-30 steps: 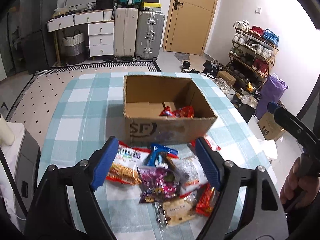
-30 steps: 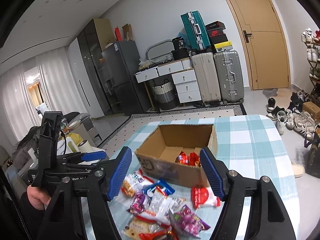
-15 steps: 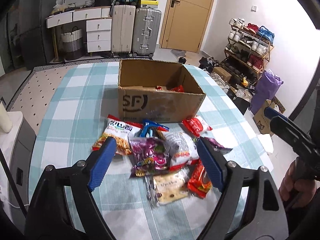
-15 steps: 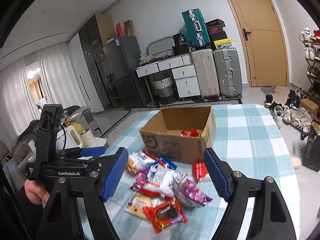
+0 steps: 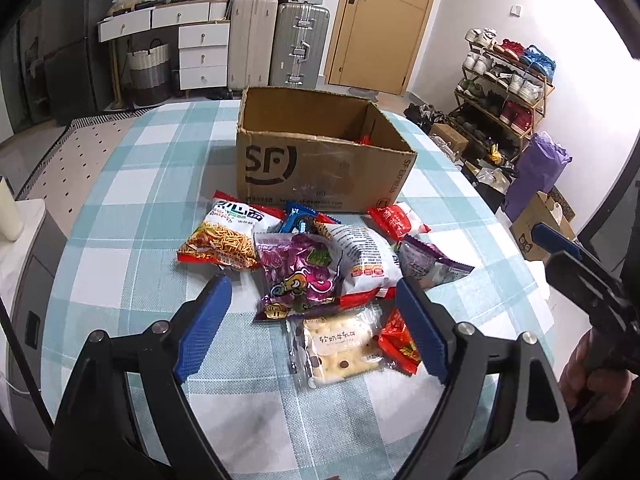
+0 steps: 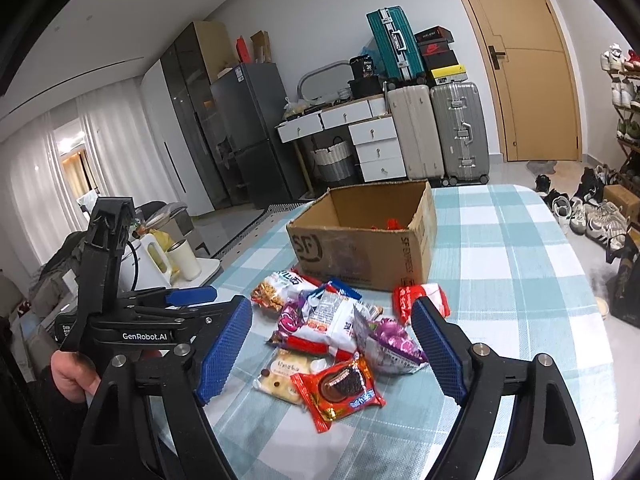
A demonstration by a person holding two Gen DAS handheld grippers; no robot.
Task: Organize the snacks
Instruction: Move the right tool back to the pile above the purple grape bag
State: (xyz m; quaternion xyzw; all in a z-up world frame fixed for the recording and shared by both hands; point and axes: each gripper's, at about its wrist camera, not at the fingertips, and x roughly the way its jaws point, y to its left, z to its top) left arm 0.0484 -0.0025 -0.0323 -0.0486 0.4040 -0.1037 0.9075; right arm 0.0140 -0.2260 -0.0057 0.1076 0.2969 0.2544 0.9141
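My left claw [image 5: 310, 312] hung over the snacks [image 5: 320, 264], jaws apart and empty | my right claw [image 6: 332, 344] hung beside it, jaws opening, gripping nothing | snacks lay heaped on the checked worktop [image 5: 132, 208] just in front of the box [image 5: 320, 172], a few red packs inside it

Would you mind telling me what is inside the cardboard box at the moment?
Inside the cardboard box, only the tops of some red snack wrappers show above its near wall. That wall hides the floor, so a count is impossible.
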